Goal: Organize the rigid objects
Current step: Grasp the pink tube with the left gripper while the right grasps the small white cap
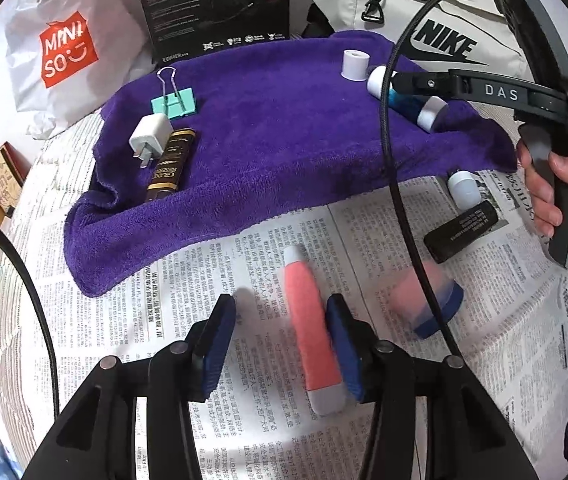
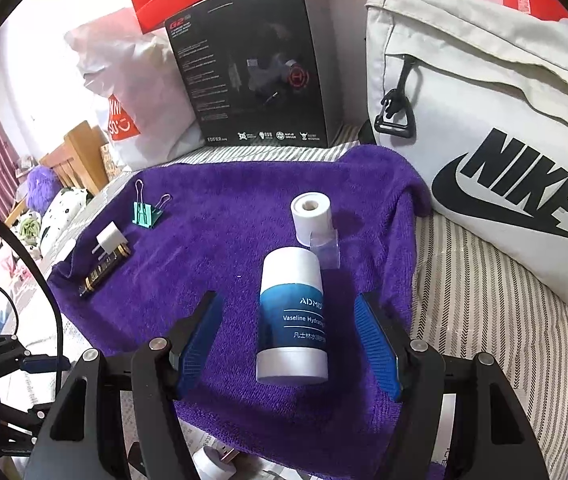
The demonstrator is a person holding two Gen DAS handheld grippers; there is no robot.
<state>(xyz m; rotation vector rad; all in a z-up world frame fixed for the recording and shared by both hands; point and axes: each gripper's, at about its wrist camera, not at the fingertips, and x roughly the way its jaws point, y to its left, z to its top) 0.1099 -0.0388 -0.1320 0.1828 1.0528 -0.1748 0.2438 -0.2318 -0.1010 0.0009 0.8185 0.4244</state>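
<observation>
The left tongs (image 1: 281, 344) sit low over the newspaper (image 1: 187, 280), spread wide around the pink tube (image 1: 312, 320). The tube lies flat between the blue pads (image 1: 219, 344), pressed close against the right-hand one, with a clear gap to the other. Nothing is gripped yet. To take it cleanly, the person would do best to shift sideways so the tube sits centred, then close across its pink middle rather than the grey cap near the camera, where it looks likelier to slip out.

Over on the purple towel (image 2: 211, 240), the right tongs (image 2: 290, 340) are also spread open, bracketing the blue-and-white Vaseline bottle (image 2: 292, 320), which rests on the towel, touching neither pad. Just beyond it stands the white tape roll (image 2: 311, 216). The towel's far side already carries the teal binder clip (image 1: 173, 104), white charger plug (image 1: 149, 138) and dark gold-trimmed tube (image 1: 169, 164), so the pink tube probably belongs there too. A black stick (image 1: 462, 230) and a pink-and-blue eraser (image 1: 424, 296) wait on the newspaper.
</observation>
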